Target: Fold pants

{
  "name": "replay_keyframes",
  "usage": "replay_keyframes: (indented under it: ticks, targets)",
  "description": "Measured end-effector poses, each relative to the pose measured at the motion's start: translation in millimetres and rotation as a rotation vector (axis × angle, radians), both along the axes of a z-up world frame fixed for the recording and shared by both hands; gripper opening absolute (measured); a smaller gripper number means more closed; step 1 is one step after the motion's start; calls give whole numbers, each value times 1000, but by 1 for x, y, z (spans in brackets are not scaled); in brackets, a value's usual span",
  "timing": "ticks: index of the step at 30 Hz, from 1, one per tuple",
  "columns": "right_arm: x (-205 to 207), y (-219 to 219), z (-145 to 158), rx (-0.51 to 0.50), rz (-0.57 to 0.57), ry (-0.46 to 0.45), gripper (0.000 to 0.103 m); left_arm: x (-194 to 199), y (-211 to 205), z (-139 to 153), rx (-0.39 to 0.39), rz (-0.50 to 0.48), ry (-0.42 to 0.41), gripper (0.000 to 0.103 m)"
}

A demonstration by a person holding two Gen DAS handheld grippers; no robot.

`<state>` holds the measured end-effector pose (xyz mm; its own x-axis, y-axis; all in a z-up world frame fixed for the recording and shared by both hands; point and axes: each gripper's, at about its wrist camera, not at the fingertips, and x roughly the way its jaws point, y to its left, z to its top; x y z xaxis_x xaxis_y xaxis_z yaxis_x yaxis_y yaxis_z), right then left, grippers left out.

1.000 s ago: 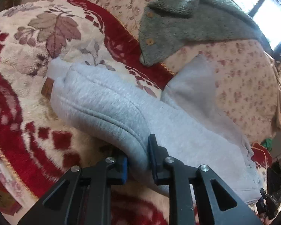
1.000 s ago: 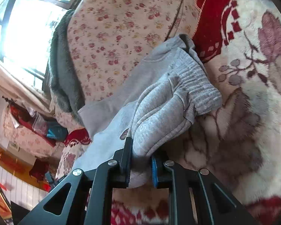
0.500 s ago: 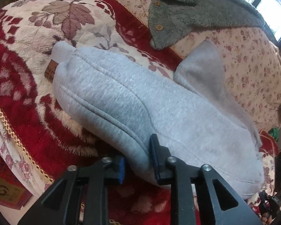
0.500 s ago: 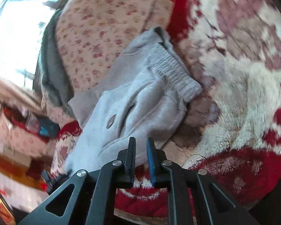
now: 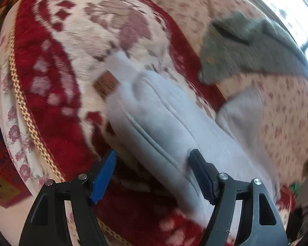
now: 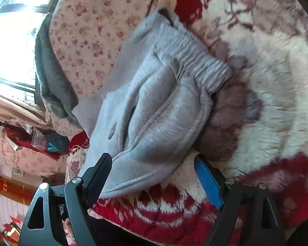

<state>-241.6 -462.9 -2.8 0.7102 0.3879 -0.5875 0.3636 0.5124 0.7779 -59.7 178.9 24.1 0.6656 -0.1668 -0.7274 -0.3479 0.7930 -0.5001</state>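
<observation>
Lying folded on a red-and-cream floral plush blanket (image 5: 57,65), grey sweatpants (image 5: 164,127), bunched into a thick, soft bundle. Seen in the left wrist view: at the far left end a white ribbed band with a brown label (image 5: 105,84) beside it; a raised seam running along the length; blurred throughout. Left gripper (image 5: 153,176) spread wide, blue-padded fingers astride the near edge of the bundle, gripping nothing. To the right, a grey-green fleece garment (image 5: 252,51) on a floral-print sheet (image 5: 281,112). Seen in the right wrist view: sweatpants (image 6: 154,110) with the ribbed elastic waistband (image 6: 197,59) at the upper right, pocket folds and seams puckered below. Right gripper (image 6: 154,176) likewise wide apart, holding nothing, the near hem lying between its fingers. No containers seen.
</observation>
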Motion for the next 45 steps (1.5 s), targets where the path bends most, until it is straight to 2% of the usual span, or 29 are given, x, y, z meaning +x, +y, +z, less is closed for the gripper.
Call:
replay_keyframes:
  ticks: [4, 7, 10, 13, 15, 17, 18, 22, 25, 27, 31, 34, 43, 45]
  targets:
    - [3, -1, 1, -12, 4, 13, 87, 13, 20, -1, 2, 82, -15, 73]
    - [-1, -4, 4, -28, 3, 32, 87, 25, 25, -8, 25, 83, 24, 71]
    - [-9, -11, 10, -62, -12, 51, 87, 32, 22, -9, 103, 68, 62, 58]
    - [-14, -16, 21, -117, -26, 61, 87, 32, 17, 0, 202, 56, 72, 57]
    - [-13, -17, 29, -148, -25, 55, 87, 29, 14, 9, 241, 59, 73, 60]
    - [-7, -16, 40, -189, -20, 43, 87, 27, 12, 17, 271, 60, 72, 76]
    - [-2, -15, 46, -213, -8, 33, 87, 25, 8, 24, 294, 54, 58, 79]
    - [24, -8, 59, -258, 44, 14, 87, 25, -9, 47, 352, 9, 19, 81]
    - [50, -4, 68, -272, 80, -2, 87, 31, -27, 62, 339, -44, -16, 85]
    - [66, -3, 72, -269, 95, -19, 92, 39, -39, 67, 328, -79, -30, 87]
    - [107, 3, 79, -251, 148, -44, 92, 63, -68, 66, 286, -153, -18, 87]
    - [142, 12, 85, -343, 222, -31, 92, 84, -92, 64, 244, -224, -12, 87]
    - [226, 36, 87, -601, 453, 6, 92, 154, -149, 87, 233, -348, -61, 87]
    - [241, 38, 86, -635, 473, 5, 92, 175, -161, 96, 230, -381, -80, 88]
